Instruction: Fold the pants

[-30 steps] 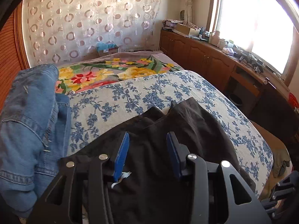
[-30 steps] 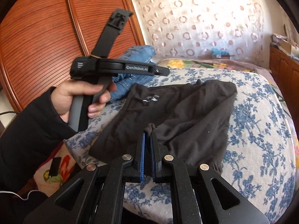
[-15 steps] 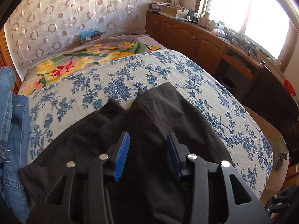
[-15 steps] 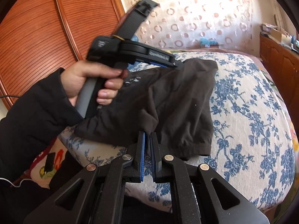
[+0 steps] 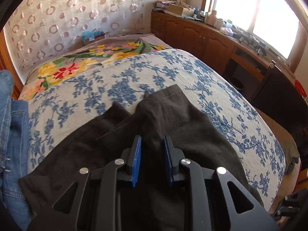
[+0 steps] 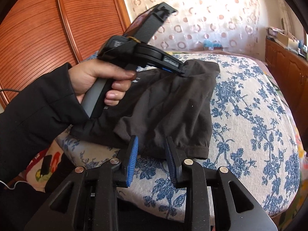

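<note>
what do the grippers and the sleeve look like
Both are black plastic, each with two fingers faced in ribbed blue pads and silver pivot bolts. The left gripper has a grey-fronted handle, a small white logo on its side and a black strap-like bar above. The sleeve is black. A thin white cable hangs below.

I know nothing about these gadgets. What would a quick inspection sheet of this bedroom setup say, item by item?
Surface: bed under a blue-flowered cover, with a bright floral blanket at its far end.
Job's things: dark pants lying folded and rumpled on the near part of the bed.
Clutter: jeans at the bed's edge.
Grippers: left gripper over the pants, jaws closing, cloth between them; right gripper at the pants' near edge, jaws opening, gripping nothing.
Cables: thin white wire near the sleeve.
Surroundings: wooden wardrobe, circle-patterned curtain, cluttered sideboard under a window.
</note>
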Available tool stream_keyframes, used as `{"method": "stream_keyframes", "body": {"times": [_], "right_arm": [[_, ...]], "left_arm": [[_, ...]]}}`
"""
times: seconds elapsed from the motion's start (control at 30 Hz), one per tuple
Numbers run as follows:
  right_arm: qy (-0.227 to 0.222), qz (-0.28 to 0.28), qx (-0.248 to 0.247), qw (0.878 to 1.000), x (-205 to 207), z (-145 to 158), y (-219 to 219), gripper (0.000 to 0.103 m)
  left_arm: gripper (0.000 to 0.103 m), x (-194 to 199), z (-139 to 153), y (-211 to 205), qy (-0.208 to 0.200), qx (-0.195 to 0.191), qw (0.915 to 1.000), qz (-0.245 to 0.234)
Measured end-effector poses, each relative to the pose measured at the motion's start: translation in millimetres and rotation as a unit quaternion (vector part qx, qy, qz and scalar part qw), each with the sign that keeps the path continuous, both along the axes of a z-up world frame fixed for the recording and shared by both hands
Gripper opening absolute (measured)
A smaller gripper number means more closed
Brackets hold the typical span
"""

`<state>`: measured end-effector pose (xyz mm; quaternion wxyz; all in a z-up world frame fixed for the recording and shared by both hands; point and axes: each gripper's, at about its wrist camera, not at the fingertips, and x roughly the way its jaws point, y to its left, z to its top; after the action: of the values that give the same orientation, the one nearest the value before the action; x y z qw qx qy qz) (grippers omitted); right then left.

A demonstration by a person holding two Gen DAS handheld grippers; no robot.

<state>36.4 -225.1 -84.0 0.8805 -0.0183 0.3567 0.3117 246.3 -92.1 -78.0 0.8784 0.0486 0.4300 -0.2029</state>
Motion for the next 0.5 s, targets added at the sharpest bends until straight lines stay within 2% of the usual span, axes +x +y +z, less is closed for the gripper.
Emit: {"method": "stream_keyframes", "body": {"times": [0.07, 0.1, 0.3, 0.5], "right_arm": [[-0.003, -0.005, -0.001, 1.000, 2, 1, -2, 0.027], [-0.005, -0.007, 0.000, 1.000, 3, 2, -3, 0.027], [-0.005, -0.002, 0.007, 1.000, 5, 3, 2, 0.027], [-0.008, 0.017, 0.008, 1.000, 0, 4, 17, 0.033]], "left_arm": [[0.038, -3, 3, 12, -0.003, -0.008, 0.9999, 0.005], [0.039, -4, 4, 17, -0.004, -0.012, 0.9999, 0.007], [0.039, -5, -4, 41, 0.005, -0.018, 0.9996, 0.020], [0.042, -14, 3, 63, -0.012, -0.061, 0.9976, 0.031]]}}
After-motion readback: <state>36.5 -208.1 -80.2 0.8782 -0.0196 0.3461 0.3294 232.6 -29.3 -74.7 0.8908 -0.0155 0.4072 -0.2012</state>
